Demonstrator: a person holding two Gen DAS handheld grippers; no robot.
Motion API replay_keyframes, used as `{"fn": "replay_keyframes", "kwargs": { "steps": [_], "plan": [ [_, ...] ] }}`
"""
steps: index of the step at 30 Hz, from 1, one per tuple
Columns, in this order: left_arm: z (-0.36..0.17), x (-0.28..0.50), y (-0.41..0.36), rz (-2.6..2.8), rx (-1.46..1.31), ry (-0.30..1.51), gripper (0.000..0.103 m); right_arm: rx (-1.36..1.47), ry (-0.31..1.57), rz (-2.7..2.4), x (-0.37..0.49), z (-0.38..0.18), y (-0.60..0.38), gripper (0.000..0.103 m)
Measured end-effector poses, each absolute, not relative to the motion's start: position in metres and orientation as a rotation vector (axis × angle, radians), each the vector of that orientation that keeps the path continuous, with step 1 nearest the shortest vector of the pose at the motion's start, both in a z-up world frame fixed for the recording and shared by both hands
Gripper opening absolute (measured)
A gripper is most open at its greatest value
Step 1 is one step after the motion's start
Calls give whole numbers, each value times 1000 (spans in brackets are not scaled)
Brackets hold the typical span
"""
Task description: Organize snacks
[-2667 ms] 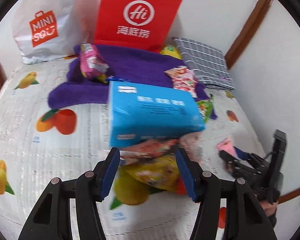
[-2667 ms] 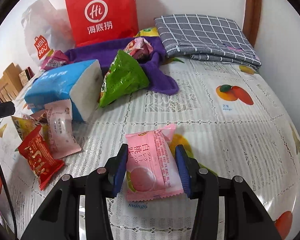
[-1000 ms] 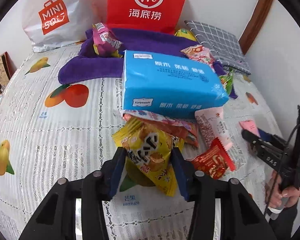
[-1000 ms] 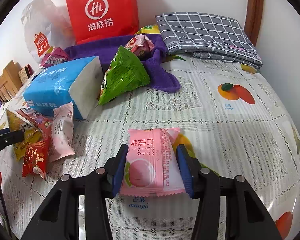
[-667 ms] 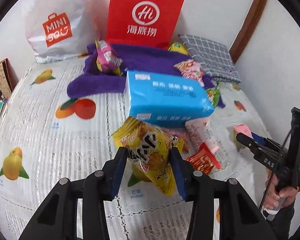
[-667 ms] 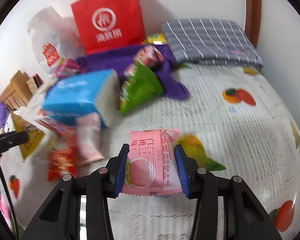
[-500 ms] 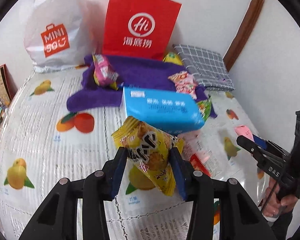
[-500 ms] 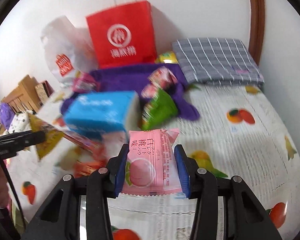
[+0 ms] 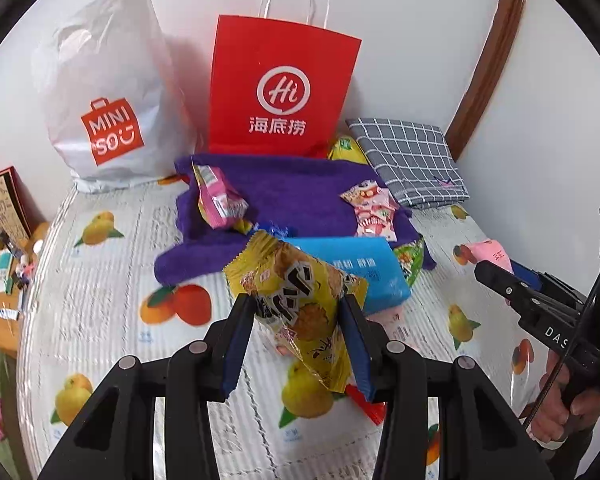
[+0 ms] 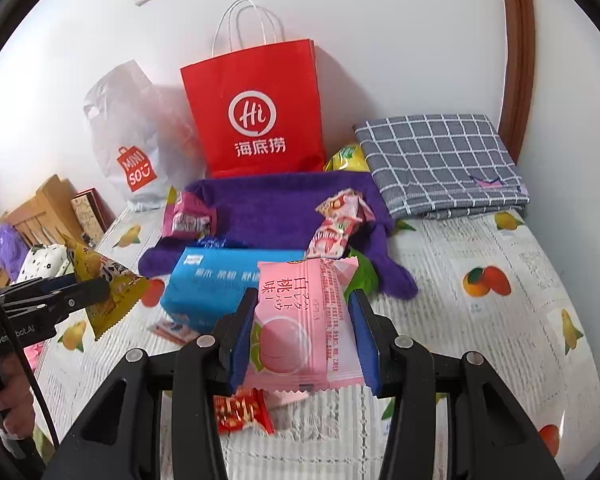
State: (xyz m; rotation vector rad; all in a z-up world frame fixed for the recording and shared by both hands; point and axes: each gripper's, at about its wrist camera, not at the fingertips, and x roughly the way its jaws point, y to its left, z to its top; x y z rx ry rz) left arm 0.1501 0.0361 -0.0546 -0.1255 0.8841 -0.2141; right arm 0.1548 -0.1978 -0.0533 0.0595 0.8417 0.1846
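My left gripper [image 9: 298,334] is shut on a yellow snack bag [image 9: 300,300] and holds it above the bed; it also shows in the right wrist view [image 10: 108,292]. My right gripper [image 10: 302,328] is shut on a pink peach snack pack [image 10: 304,320], also lifted; its pink tip shows in the left wrist view [image 9: 492,250]. A red paper bag [image 9: 280,92] stands open at the back against the wall. A blue tissue pack [image 10: 216,284], a small red packet [image 10: 242,408], a green bag [image 10: 362,276] and two pink packets [image 10: 188,216] lie below.
A white Miniso plastic bag [image 9: 108,92] stands left of the red bag. A purple towel [image 9: 284,192] lies in front of it, a folded grey checked cloth [image 10: 440,156] at the right. A wooden shelf [image 10: 40,208] is at the bed's left.
Both grippers have risen and pulled back from the bed with their packets held. The pile on the bed looks smaller and farther below.
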Motion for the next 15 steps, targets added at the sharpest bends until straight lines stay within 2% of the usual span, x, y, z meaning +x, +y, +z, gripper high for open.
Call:
{"fn": "replay_keyframes", "kwargs": {
  "steps": [15],
  "plan": [
    [-51, 207, 49, -204, -96, 895, 43, 32, 805, 175, 211, -41, -178, 45]
  ]
}}
